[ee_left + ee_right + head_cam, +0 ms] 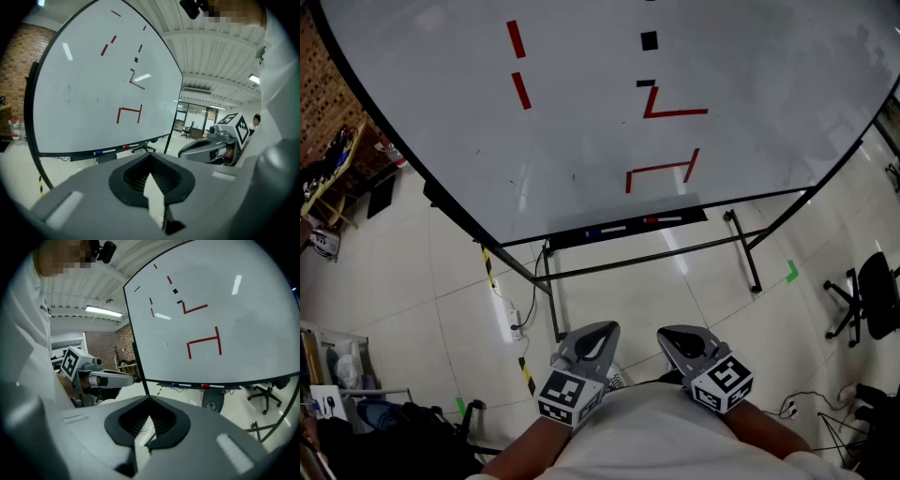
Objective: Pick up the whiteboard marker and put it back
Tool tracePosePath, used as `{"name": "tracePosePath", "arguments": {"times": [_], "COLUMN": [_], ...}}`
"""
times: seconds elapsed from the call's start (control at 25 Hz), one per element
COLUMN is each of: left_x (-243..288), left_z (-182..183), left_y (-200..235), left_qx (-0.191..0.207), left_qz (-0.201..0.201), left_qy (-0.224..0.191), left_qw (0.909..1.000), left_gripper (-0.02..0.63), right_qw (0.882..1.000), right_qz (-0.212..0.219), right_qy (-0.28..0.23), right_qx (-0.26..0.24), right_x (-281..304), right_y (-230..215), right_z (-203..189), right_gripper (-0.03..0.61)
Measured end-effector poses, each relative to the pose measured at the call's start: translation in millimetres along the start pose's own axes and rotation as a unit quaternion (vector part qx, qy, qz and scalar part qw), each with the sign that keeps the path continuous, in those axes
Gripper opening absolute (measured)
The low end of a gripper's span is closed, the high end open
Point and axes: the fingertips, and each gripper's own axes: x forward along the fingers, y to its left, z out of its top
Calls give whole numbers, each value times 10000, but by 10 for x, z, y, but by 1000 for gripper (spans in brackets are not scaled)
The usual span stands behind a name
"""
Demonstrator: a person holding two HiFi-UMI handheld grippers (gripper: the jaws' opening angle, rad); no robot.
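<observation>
Holds the left gripper point(151, 158) with its fingertips pressed together, nothing pinched, only pale floor visible through the dark ribbed hollow behind them. Holds the right gripper point(150, 400) the same way: tips meeting, empty. Carries both side by side at the bottom centre of the head view, close to the body, pointed up-frame toward the whiteboard point(581, 122) and well apart from it. Lying end to end on the black tray point(694, 216) along the board's lower edge, just above the middle of the head view: a blue-capped marker point(605, 230) to the left, a red-capped marker point(664, 220) to the right, neither touched. Above them on the board, red strokes point(661, 172) and small black marks. Around the stand, pale tiled floor point(422, 281), a white power strip point(508, 323) at lower left, a black office chair point(872, 300) at the right edge
</observation>
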Motion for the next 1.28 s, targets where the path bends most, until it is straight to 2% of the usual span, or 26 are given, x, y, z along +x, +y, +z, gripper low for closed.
{"name": "tracePosePath", "arguments": {"times": [0.32, 0.48, 0.72, 1.04, 1.28], "left_x": [118, 277, 682, 1457, 1832], "left_z": [7, 43, 223, 643, 831], "left_y": [122, 196, 376, 668, 745], "left_qx": [-70, -85, -115, -62, -138], "left_qz": [-93, -30, 253, 798, 1204], "left_qy": [-36, -41, -16, -54, -73], "left_qw": [9999, 10000, 9996, 9968, 9926], "left_gripper": [17, 15, 17, 17, 17], "right_qw": [9999, 10000, 9994, 9960, 9901], "right_qz": [-122, -36, 285, 816, 1257], "right_qy": [4, 6, -20, 68, 261], "right_qx": [18, -43, -178, -370, -564], "right_x": [103, 188, 394, 668, 765], "right_y": [-135, -289, -756, -1658, -2074], "right_z": [60, 124, 375, 798, 918], "right_gripper": [2, 2, 2, 2, 2]}}
